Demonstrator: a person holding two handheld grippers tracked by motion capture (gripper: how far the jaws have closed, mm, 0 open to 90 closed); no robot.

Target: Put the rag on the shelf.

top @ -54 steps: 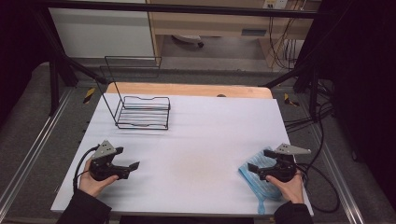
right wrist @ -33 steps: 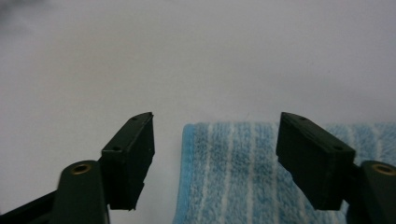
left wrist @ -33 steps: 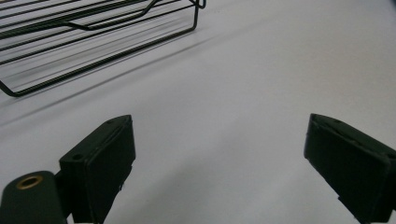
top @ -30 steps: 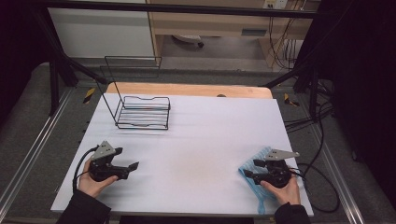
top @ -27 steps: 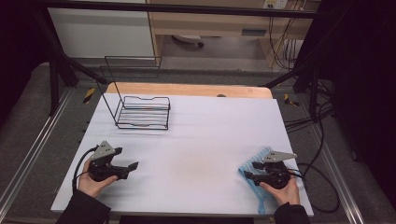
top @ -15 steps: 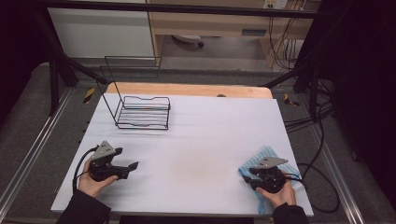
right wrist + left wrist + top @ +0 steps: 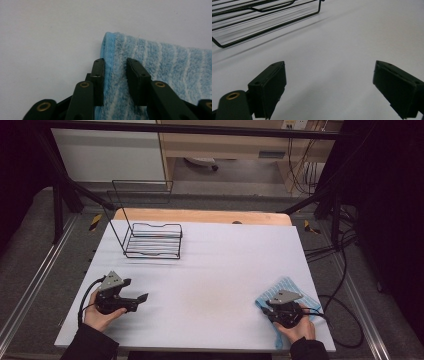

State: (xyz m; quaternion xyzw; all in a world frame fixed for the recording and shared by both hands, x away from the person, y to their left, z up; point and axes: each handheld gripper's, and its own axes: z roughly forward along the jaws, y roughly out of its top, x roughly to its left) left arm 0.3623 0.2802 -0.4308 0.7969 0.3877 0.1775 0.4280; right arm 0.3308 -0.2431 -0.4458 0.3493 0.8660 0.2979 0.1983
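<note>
A blue towel with white stripes (image 7: pixel 289 285) lies flat at the near right of the white table (image 7: pixel 220 265). My right gripper (image 7: pixel 269 308) rests on its left edge, held by a hand. In the right gripper view the jaws stand close together, and my right gripper (image 7: pixel 115 75) pinches the towel (image 7: pixel 170 70) just inside its hemmed edge. My left gripper (image 7: pixel 142 297) sits low at the near left, held by the other hand. In its own view the left gripper (image 7: pixel 329 85) is wide open over bare table.
A black wire rack (image 7: pixel 152 240) stands at the far left of the table, and its base wires (image 7: pixel 262 27) show ahead of the left gripper. Cables trail off the table's right side. A wooden board (image 7: pixel 200 216) lines the far edge.
The right gripper has drawn back toward the near edge and settled lower over the towel's left edge. The left gripper has not moved.
</note>
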